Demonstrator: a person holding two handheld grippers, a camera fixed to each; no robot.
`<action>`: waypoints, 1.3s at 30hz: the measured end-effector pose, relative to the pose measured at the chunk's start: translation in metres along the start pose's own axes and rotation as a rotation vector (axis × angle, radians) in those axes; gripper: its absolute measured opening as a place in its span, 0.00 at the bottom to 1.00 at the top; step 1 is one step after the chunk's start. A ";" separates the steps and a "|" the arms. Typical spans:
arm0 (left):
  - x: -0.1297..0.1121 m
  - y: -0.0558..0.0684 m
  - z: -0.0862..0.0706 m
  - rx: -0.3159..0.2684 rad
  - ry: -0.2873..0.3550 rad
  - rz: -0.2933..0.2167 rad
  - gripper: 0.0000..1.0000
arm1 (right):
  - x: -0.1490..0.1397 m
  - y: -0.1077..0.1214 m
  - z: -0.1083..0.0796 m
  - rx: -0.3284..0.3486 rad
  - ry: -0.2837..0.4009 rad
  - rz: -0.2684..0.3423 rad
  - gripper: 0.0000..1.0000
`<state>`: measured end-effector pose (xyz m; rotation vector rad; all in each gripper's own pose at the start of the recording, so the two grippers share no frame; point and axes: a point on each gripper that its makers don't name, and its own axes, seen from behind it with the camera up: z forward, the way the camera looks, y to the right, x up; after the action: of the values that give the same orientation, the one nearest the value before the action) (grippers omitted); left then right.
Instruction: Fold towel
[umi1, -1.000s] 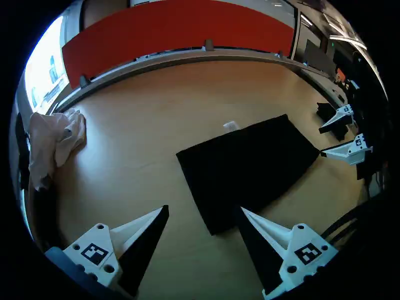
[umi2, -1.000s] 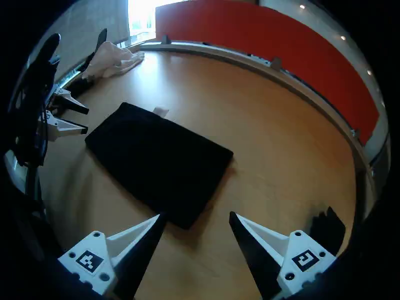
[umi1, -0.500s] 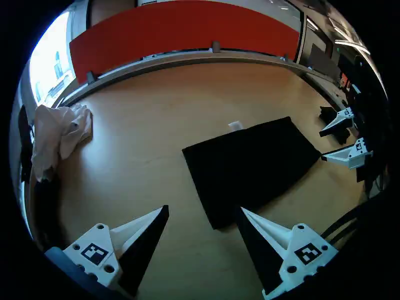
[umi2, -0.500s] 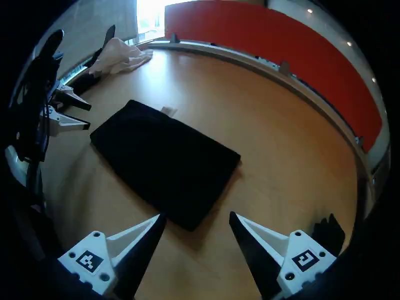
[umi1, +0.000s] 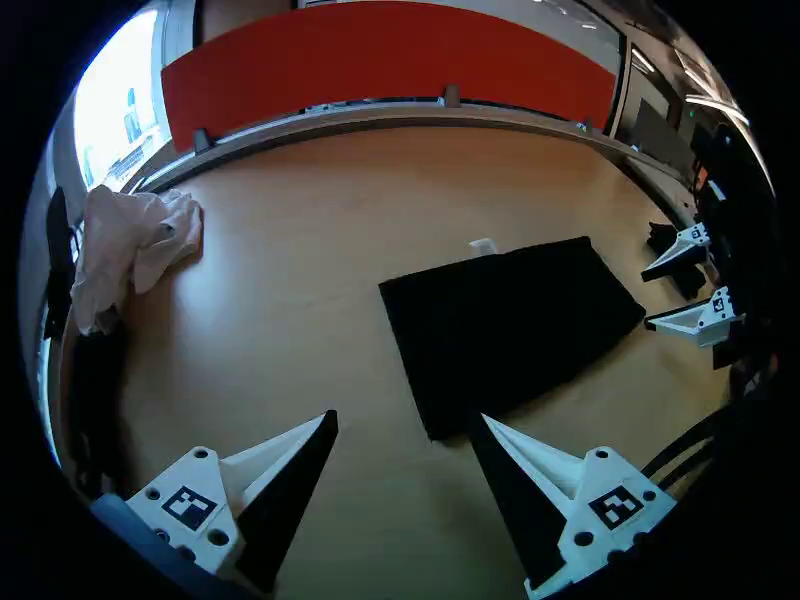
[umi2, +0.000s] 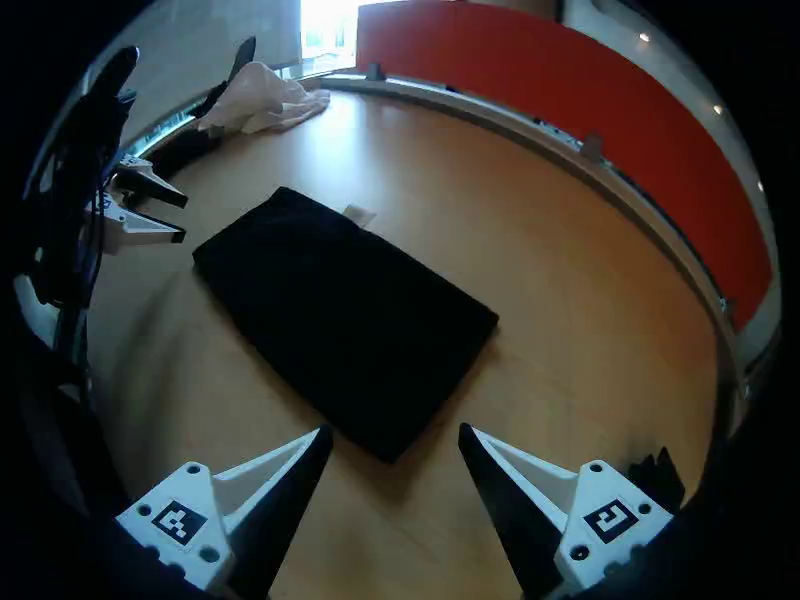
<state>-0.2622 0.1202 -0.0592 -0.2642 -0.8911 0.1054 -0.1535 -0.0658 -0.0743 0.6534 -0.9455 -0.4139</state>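
Note:
A black towel (umi1: 510, 325) lies folded into a flat rectangle on the wooden table (umi1: 330, 230), a small white tag at its far edge. My left gripper (umi1: 400, 425) hovers open just off the towel's near corner, nothing between its fingers. In the right gripper view the same towel (umi2: 345, 310) stretches away from my open right gripper (umi2: 392, 438), whose fingers frame its near corner without touching. Far off at the table's right side the right gripper (umi1: 690, 290) stands open; the left gripper (umi2: 150, 205) appears at the left in the right gripper view.
A crumpled pale cloth (umi1: 130, 245) lies at the table's far left edge, also as the pale cloth (umi2: 260, 95) at the back. A red partition (umi1: 390, 55) runs behind the table. A small dark object (umi2: 655, 465) sits near the right gripper.
Both views have shifted slightly, the towel drifting a little right in each. The grippers stay open and the towel lies unmoved on the table.

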 end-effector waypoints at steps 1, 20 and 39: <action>-0.001 0.000 -0.001 0.001 0.000 0.000 0.96 | -0.001 0.000 0.000 0.002 -0.001 -0.002 0.97; -0.017 -0.001 -0.013 0.014 -0.009 -0.024 0.96 | -0.023 -0.009 0.013 0.050 -0.062 -0.032 0.59; -0.023 -0.007 -0.017 0.024 -0.014 -0.027 0.96 | -0.023 -0.009 0.013 0.073 -0.071 -0.034 0.32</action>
<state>-0.2633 0.1054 -0.0847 -0.2288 -0.9062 0.0931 -0.1767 -0.0627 -0.0889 0.7260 -1.0223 -0.4366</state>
